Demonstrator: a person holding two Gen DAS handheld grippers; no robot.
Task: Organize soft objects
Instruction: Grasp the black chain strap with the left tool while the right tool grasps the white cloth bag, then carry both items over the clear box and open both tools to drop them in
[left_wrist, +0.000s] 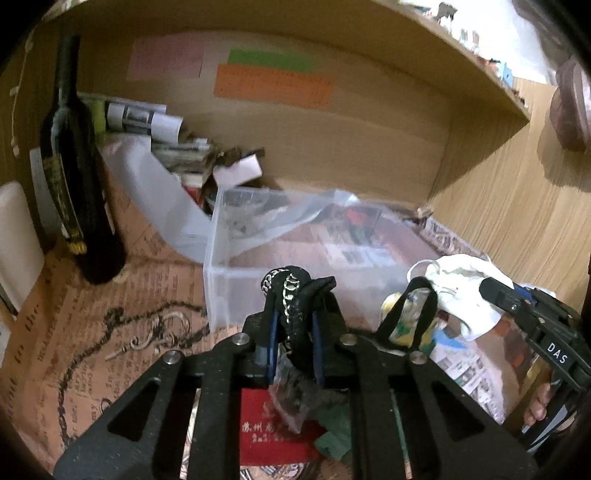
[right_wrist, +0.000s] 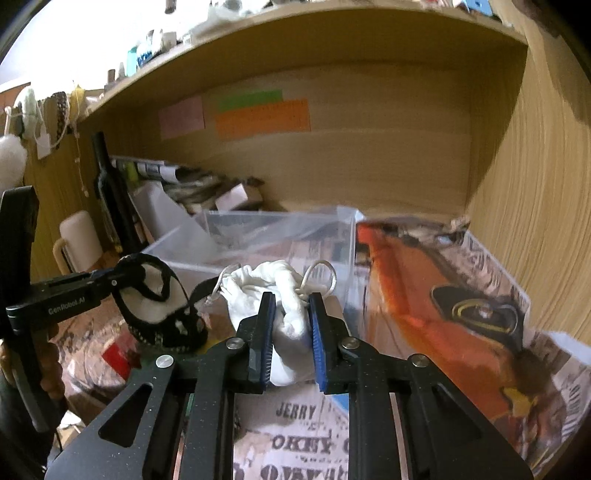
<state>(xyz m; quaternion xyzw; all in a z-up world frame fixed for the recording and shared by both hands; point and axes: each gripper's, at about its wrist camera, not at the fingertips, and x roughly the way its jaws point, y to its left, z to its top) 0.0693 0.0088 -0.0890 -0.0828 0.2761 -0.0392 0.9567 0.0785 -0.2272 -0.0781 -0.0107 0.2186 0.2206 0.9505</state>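
A black strappy item with a silver chain (left_wrist: 295, 295) is clamped by the left gripper (left_wrist: 294, 325). A crumpled white cloth pouch (right_wrist: 284, 314) is gripped by the right gripper (right_wrist: 291, 332), near a clear plastic bin (right_wrist: 229, 236).

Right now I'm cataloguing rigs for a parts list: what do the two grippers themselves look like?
Both are matte black with slotted linkage arms, silver pivot bolts and blue finger pads. The left gripper reads "GenRobot.AI" in white; the right gripper reads "DAS". A bare hand holds each; no cables show.

White pouch (right_wrist: 284, 295), black chain-trimmed strap (left_wrist: 299, 295), clear bin (right_wrist: 258, 236), dark bottle (left_wrist: 74, 166), orange note (right_wrist: 262, 118).
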